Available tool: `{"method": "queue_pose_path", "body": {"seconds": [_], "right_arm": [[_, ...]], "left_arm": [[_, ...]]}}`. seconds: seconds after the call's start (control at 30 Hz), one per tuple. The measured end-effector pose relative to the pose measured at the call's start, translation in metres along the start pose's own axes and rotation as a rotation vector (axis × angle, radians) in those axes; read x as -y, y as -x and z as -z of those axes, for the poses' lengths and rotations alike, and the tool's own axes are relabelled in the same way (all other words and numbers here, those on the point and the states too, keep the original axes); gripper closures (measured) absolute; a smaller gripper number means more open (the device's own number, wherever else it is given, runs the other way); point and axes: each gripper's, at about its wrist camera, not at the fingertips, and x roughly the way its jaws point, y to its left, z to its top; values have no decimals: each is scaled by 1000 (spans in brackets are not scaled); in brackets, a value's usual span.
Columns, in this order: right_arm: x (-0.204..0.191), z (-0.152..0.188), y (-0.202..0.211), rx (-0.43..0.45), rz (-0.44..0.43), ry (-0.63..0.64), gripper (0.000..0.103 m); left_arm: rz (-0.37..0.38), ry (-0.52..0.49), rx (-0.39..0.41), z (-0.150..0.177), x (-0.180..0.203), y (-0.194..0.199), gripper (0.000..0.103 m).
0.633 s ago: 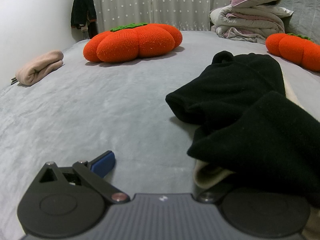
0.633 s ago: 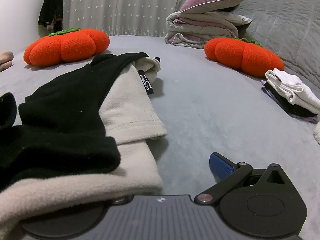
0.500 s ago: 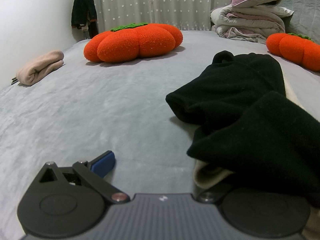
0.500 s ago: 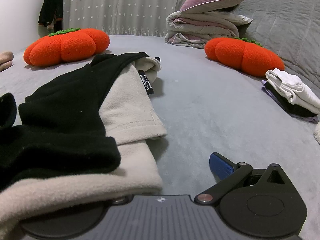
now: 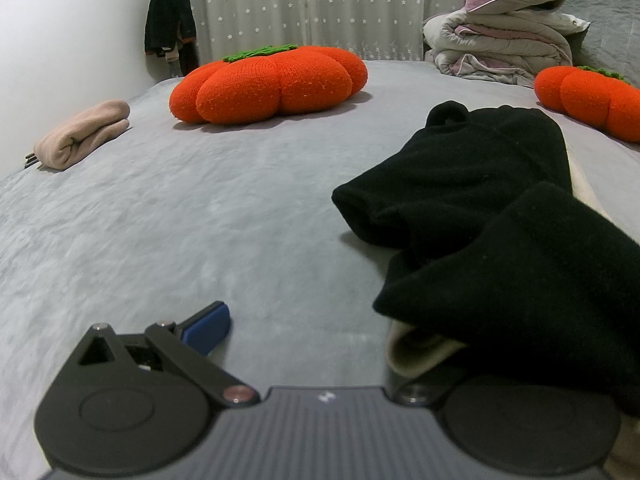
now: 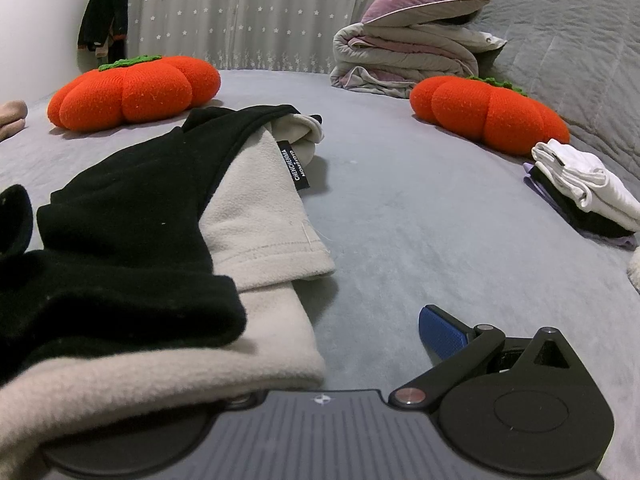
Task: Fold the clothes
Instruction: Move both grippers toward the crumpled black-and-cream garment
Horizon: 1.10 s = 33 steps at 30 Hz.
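— Left view first: where is the garment, and how will it handle?

— The fleece (image 5: 500,208) lies on the bed (image 5: 180,232), right of the big pumpkin cushion (image 5: 268,82). It looks soft, light and floppy, black outside with a cream lining, so I judge it will sag unless I take it by a hem or corner. My left gripper (image 5: 308,332) stands wide; one blue pad (image 5: 206,326) hovers bare over the bed, the other side is buried under a black fold. Nothing is pinched.

— And the right view?

— The fleece fills the space left of the second cushion (image 6: 488,114). My right gripper (image 6: 332,340) is wide too, its blue pad (image 6: 442,336) clear, the cream hem (image 6: 160,376) draped over its other side.
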Motion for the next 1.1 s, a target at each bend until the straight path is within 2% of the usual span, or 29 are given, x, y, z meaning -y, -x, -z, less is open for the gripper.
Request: {"method": "queue_pose_path", "body": {"seconds": [0.43, 0.63, 0.73, 0.87, 1.1], "right_arm": [[-5, -7, 4, -4, 8, 99, 0], [-6, -12, 8, 5, -45, 212, 0], [-3, -15, 8, -12, -80, 206, 2], [1, -20, 10, -44, -130, 190, 11], [2, -24, 16, -68, -166, 182, 12]], "left_arm": [[-29, 16, -25, 2, 5, 11, 0], [-7, 34, -64, 0, 1, 20, 0], [-3, 37, -83, -1, 0, 23, 0], [-6, 41, -96, -6, -1, 29, 0], [5, 57, -102, -11, -6, 34, 0]]}}
